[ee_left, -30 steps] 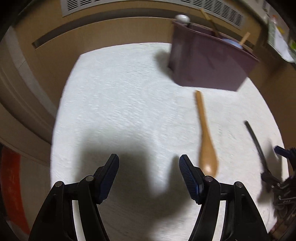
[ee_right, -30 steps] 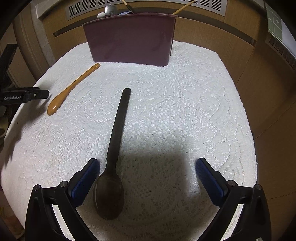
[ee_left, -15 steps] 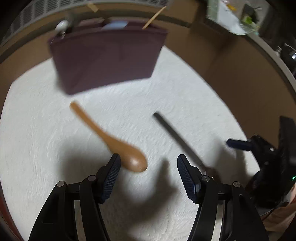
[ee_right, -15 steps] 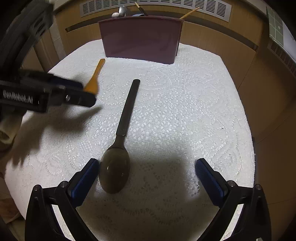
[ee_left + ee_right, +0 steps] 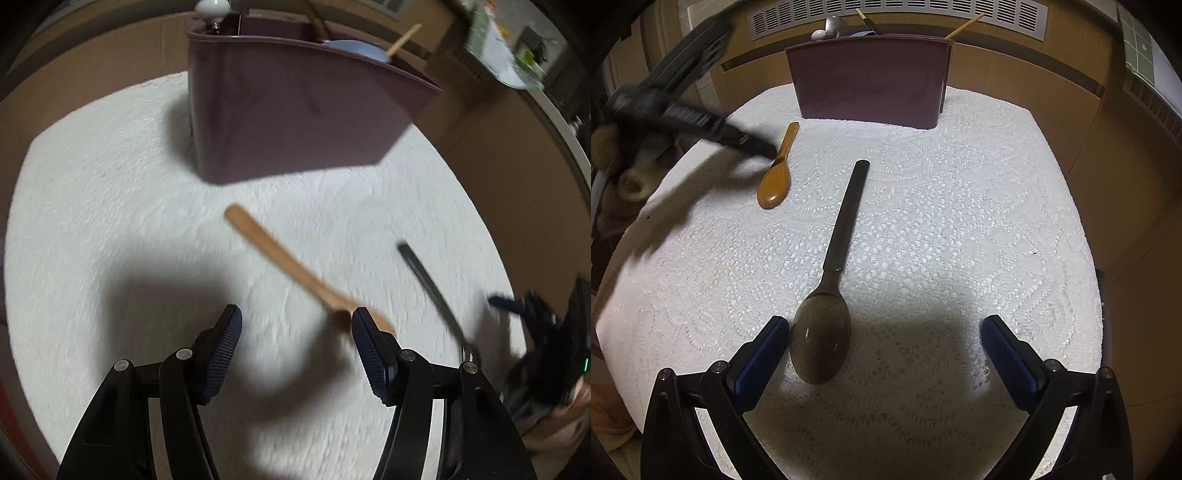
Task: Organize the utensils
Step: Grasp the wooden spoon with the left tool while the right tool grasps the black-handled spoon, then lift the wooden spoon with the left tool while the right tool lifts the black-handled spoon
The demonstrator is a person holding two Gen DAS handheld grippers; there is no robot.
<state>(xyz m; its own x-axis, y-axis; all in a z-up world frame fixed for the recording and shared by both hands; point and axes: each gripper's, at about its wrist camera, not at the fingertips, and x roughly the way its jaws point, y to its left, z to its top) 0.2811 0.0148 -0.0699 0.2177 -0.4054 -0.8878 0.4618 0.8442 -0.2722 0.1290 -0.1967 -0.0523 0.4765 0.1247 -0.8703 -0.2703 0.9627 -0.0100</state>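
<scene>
Two spoons lie loose. The left gripper (image 5: 295, 347), jaws half spread, just closing, holding nothing, has the orange wooden spoon (image 5: 291, 271) bowl behind its right pad, handle pointing away toward the purple plastic bin (image 5: 295, 110). Better to centre over the handle, jaws crossing it. The right gripper (image 5: 884, 350) is wide apart, the dark metal spoon (image 5: 834, 280) by its left pad.

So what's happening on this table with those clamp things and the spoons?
A person is tidying utensils with a hand-held gripper in each hand. The left gripper, jaws just narrowing with nothing between them, hovers by the bowl of the light wooden spoon. The right gripper is open above the dark metal spoon with a black handle. Both spoons lie on the white lace cloth; the purple plastic bin behind already holds several utensils.
</scene>
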